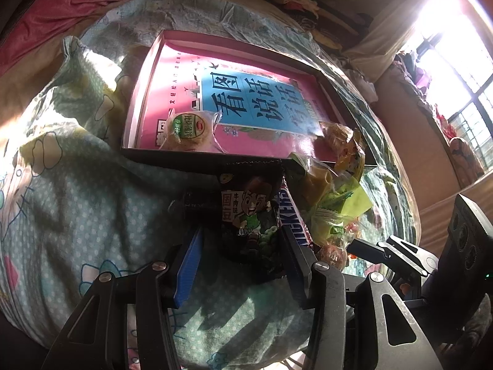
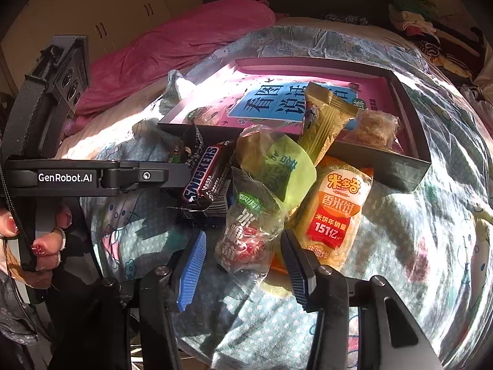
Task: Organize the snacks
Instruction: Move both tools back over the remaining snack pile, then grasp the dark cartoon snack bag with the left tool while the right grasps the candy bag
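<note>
A pile of snacks lies on the bedspread in front of a shallow box point(image 1: 144, 92) point(image 2: 413, 166) lined with a pink book. My left gripper point(image 1: 240, 246) is open, its jaws either side of a black bean-snack packet point(image 1: 252, 215), with a Snickers bar point(image 1: 291, 215) point(image 2: 203, 175) against the right finger. My right gripper point(image 2: 243, 252) is open around a clear candied-hawthorn packet point(image 2: 246, 231). An orange rice-cracker packet point(image 2: 336, 209), a green packet point(image 2: 277, 166) and a gold packet point(image 2: 326, 120) lie beside it. A round pastry point(image 1: 188, 129) and a wrapped cake point(image 2: 372, 129) sit in the box.
The patterned bedspread point(image 1: 92, 203) is rumpled. A pink quilt point(image 2: 172, 43) lies at the back. Clothes are heaped at the far right point(image 2: 416, 15). A bright window point(image 1: 456, 61) is to the right. The left gripper's body point(image 2: 92, 175) crosses the right wrist view.
</note>
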### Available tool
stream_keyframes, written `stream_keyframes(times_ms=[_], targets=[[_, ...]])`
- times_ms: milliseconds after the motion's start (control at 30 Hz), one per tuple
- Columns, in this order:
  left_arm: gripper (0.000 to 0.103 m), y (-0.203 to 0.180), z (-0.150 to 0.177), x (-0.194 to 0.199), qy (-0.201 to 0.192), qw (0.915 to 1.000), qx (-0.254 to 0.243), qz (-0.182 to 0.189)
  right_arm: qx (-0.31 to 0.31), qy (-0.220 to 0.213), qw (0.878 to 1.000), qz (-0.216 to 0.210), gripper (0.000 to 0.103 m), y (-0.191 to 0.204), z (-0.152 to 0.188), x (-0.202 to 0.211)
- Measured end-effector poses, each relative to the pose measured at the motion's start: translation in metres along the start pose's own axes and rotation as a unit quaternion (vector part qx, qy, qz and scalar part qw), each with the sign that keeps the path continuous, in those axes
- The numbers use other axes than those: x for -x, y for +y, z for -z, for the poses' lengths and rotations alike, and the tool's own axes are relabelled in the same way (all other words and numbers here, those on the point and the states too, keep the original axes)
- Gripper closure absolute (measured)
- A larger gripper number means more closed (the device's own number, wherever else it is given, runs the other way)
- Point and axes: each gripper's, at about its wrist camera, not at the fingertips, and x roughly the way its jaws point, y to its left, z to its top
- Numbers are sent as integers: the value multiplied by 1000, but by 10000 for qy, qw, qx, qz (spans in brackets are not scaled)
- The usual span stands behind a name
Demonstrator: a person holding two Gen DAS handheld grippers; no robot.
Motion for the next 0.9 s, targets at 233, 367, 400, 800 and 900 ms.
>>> stream_keyframes(times_ms=[233,367,400,800,900], targets=[[52,7,-1,-3,33,9995,224,219,27,44,10000,-12,57,0,-1,-5],[54,12,-3,-6,51,9983,398,417,114,94,9999,-60,60,3,0,-8],[55,13,-4,-7,61,9978,457,482,149,90,9998,-70,60,5,0,-8],[57,23,-11,-20,176,9912,849,995,47,21,9998,-206,61,1,-2,-6],[59,22,-12,-22,165,9904,873,1061,9,-45,9997,-260,62,0,-3,-2]])
